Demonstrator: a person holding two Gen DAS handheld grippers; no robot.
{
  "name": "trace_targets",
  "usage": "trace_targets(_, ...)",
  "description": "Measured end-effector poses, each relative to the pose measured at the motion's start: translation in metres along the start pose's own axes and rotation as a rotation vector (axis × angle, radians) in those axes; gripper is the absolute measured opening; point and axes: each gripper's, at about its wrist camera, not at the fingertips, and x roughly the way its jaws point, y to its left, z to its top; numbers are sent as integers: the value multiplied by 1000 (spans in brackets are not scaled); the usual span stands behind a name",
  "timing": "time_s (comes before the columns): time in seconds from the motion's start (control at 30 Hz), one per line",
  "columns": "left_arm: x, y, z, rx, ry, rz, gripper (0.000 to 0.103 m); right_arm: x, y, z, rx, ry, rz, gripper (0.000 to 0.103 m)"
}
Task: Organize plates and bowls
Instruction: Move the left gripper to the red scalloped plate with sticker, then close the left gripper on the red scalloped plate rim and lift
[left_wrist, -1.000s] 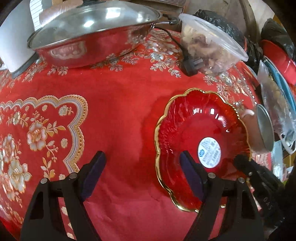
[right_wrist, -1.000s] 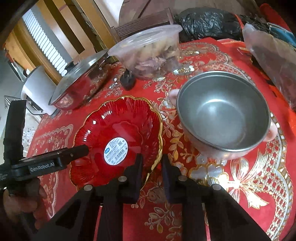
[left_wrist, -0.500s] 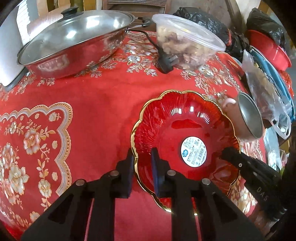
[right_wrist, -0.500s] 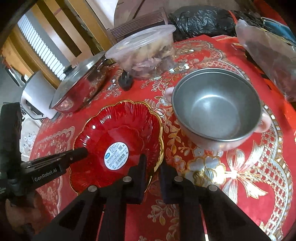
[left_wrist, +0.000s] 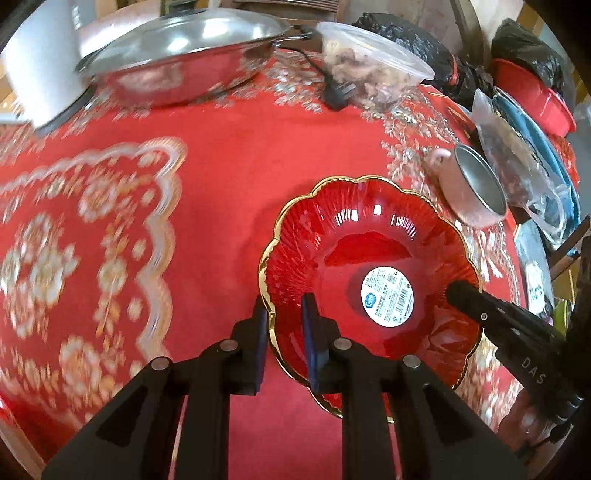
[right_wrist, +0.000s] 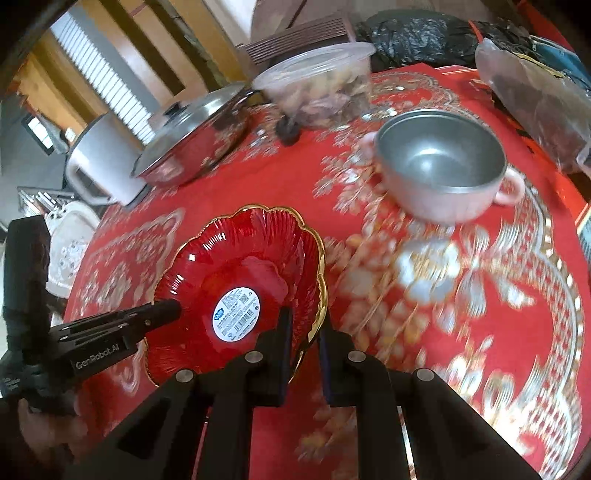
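Note:
A red glass plate with a scalloped gold rim and a white sticker is held above the red tablecloth. My left gripper is shut on its left rim. My right gripper is shut on the opposite rim of the plate. In each view the other gripper shows at the plate's far side. A pink bowl with a metal inside and two handles stands on the cloth beyond the plate, to the right; the same bowl appears in the left wrist view.
A lidded steel wok and a white appliance stand at the back left. A clear plastic tub of food and a black plug lie behind. Bags and red basins crowd the right edge.
The left gripper went from open to shut on the plate's left rim. Both grippers have since lifted the plate and carried it left, away from the pink bowl.

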Motion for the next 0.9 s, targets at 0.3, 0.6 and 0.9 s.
trace_targets(0.3,-37,17,-41,-53,-26,7,15,-25,30,-28,-47,10,32,13)
trace_targets(0.6,-72,27,-43,-71,-39,-14,17,-63,65,-28,-102,-54,23,13)
trace_targets(0.9,-101,40,-42,-66,-71,-33,17,-88,92,-30,-112,-99,11,13)
